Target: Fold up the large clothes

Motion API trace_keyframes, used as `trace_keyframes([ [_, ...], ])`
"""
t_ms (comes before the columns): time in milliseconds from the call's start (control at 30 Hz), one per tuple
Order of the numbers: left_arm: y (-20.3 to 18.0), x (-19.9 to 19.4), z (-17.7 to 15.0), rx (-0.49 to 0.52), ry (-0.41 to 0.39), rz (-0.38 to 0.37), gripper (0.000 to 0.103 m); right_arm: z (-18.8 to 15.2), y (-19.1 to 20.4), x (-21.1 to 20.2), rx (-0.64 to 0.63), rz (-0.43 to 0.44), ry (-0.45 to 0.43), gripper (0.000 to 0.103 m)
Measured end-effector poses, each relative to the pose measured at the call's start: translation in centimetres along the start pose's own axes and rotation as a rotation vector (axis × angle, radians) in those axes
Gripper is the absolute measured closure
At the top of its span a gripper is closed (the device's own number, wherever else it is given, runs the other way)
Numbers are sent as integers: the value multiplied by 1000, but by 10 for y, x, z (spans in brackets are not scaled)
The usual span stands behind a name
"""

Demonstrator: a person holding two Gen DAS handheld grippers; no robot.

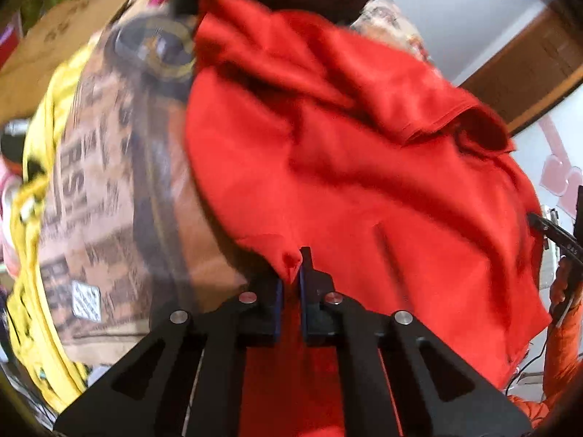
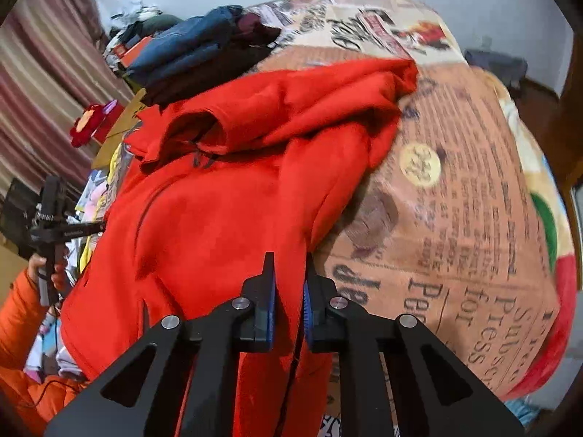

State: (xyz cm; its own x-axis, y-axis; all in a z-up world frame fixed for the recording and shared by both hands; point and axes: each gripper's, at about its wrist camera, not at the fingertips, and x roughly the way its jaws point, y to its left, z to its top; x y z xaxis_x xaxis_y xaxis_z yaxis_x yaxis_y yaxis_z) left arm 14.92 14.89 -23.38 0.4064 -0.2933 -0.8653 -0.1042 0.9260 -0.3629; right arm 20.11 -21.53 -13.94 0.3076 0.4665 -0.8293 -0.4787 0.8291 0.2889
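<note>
A newspaper-print blanket (image 2: pixel 455 189) covers the bed. At its far end lies a pile of dark blue and maroon clothes (image 2: pixel 196 51). A yellow cloth (image 1: pixel 32 240) runs along one edge of the blanket, beside what may be cardboard (image 1: pixel 54 43), blurred. Striped curtains (image 2: pixel 40 73) hang behind a red plush flower (image 2: pixel 87 123).

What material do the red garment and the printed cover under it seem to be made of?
Red garment: probably fleece or brushed knit, matte, with soft thick folds. Printed cover: seemingly plush blanket fabric; its newspaper-style print looks slightly fuzzy, though motion blur leaves this open.
</note>
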Motion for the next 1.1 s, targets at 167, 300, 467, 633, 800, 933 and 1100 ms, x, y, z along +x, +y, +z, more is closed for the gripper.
trace_keyframes([
  [167, -20, -36, 35, 18, -124, -47, 98, 21, -3, -12, -9, 0, -57, 94],
  [300, -28, -50, 56, 43, -196, -17, 98, 39, -4, -15, -17, -22, -95, 94],
  [467, 0, -37, 75, 18, -202, 52, 98, 58, -16, -7, 5, -67, -117, 94],
  [633, 22, 3, 84, -24, -150, 119, 97, 67, -37, 17, 51, -120, -92, 93],
  [800, 21, 25, 81, -15, -96, 145, 97, 62, -46, 35, 44, -141, -41, 89],
  [933, 14, 17, 77, 22, -95, 173, 93, 63, -42, 24, 7, -144, -14, 89],
  [1100, 20, -6, 71, 13, -103, 182, 53, 60, -41, -7, -2, -133, -20, 89],
])
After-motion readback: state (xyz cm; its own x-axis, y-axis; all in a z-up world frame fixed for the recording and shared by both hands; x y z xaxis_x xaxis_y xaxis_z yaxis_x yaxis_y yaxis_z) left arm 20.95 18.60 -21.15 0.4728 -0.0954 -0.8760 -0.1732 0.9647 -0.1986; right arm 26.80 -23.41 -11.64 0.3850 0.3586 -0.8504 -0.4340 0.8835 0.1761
